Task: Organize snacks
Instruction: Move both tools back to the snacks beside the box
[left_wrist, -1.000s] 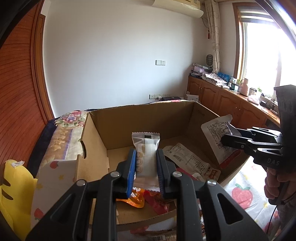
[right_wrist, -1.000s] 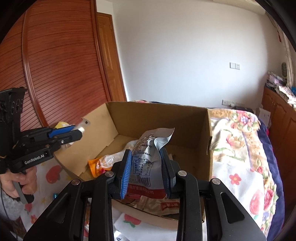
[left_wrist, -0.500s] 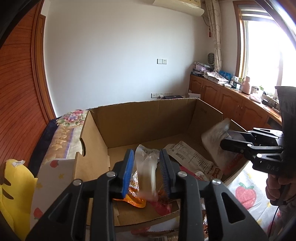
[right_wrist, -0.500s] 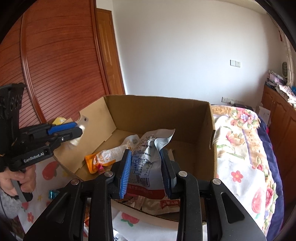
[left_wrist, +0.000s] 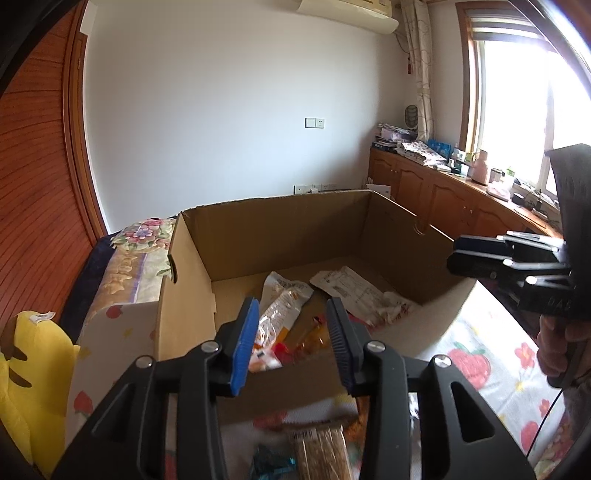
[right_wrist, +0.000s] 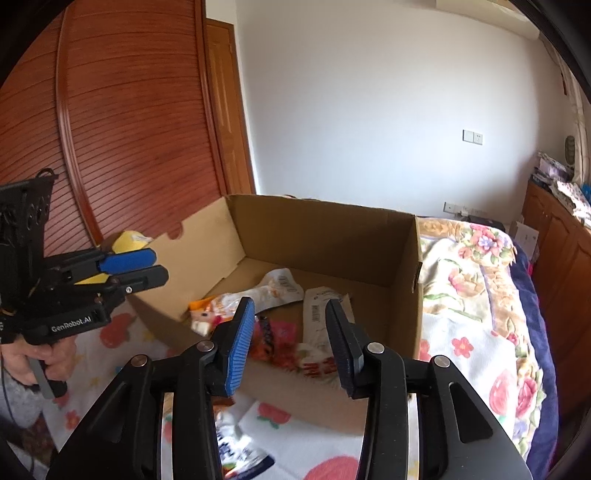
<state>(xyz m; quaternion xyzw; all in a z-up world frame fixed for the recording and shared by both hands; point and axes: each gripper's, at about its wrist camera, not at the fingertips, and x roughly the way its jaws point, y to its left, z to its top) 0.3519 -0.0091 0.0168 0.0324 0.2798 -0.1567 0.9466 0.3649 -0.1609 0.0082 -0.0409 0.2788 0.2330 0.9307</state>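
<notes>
Cardboard box (left_wrist: 280, 236): sitting open on the bed (right_wrist: 480, 295), holding several snack packets (left_wrist: 284, 306) lying loose on its floor. Left claw (left_wrist: 291, 339): hovering at the near rim, jaws having just been opening, nothing between them. Right claw (right_wrist: 291, 343): likewise parting, gripping nothing, white packet (right_wrist: 325, 314) lying below.

— What holds the snacks?

— An open brown cardboard box (left_wrist: 280, 236), filling the middle of the frame, flaps up, on a strawberry-print cloth.

— And inside it?

— On its floor, a clear-and-white plastic snack packet with orange contents (left_wrist: 280, 306) lies slanted at centre. Just right of it, a flat white printed pouch with a red end (left_wrist: 354, 291) lies face down. Small orange and red wrappers (left_wrist: 310, 338) sit near the front wall, blurred.
</notes>
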